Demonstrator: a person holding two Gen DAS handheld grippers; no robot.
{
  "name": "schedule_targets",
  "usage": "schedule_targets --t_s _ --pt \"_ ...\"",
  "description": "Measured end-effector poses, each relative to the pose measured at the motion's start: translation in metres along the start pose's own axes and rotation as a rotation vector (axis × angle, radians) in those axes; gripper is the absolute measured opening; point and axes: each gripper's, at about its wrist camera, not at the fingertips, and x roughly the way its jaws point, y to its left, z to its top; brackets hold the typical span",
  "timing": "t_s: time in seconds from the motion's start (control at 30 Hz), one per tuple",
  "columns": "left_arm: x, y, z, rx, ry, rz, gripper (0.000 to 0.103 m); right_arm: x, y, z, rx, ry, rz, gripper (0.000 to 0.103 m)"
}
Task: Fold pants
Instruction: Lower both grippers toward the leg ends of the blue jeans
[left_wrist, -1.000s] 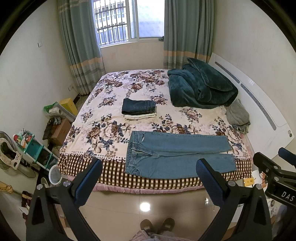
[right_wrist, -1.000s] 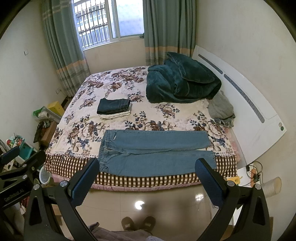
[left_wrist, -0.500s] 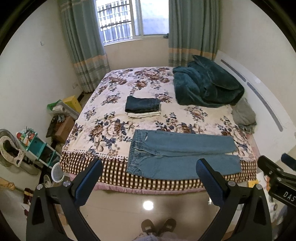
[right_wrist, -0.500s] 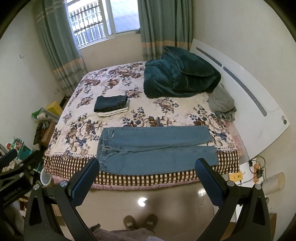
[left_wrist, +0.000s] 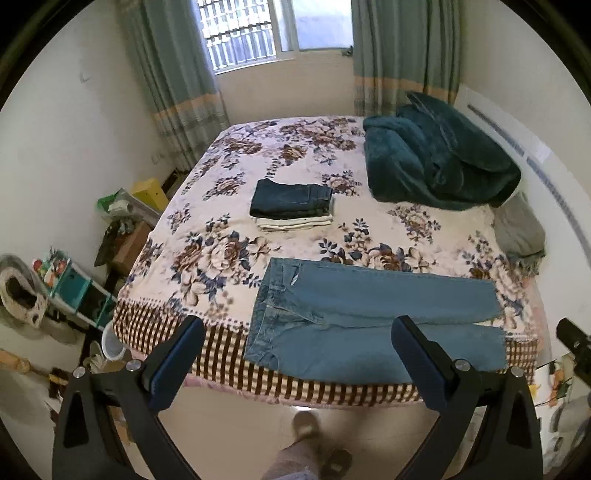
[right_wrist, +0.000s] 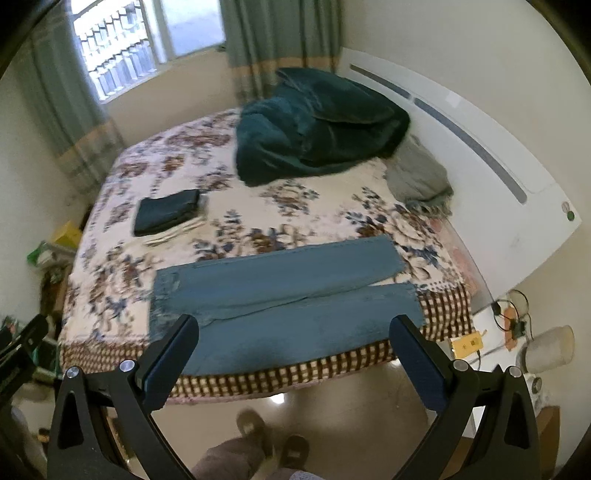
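My left gripper (left_wrist: 297, 354) and right gripper (right_wrist: 293, 352) gape wide above light-blue denim pants (left_wrist: 369, 321) spread flat; no readable writing.

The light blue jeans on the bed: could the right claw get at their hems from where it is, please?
Probably yes: the right claw is open, and the light blue jeans lie flat at the bed's near edge, uncovered.

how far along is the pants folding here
Done: a stack of folded clothes sits mid-bed, and the light blue jeans lie spread flat at the bed's near edge, legs side by side. In hand: nothing; the left gripper and right gripper are both open, short of the bed. Left: every fold of these jeans.
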Motion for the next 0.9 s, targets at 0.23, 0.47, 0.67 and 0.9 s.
schedule_targets --t_s 0.23,0.47,0.67,0.9 --pt "0.084 -0.040 0.044 0.064 0.067 -0.028 0.103 0.114 -0.031 0.063 0.117 0.089 -0.077 0.103" --pt "0.195 -0.070 0.101 0.075 0.161 -0.048 0.103 0.244 -0.060 0.115 0.212 0.211 -0.156 0.103" --pt "0.300 -0.084 0.122 0.019 0.293 -0.002 0.103 0.358 -0.061 0.145 0.302 0.297 -0.197 0.103" --pt "0.450 -0.084 0.110 -0.160 0.612 0.039 0.103 0.516 -0.091 0.159 0.466 0.453 -0.232 0.103"
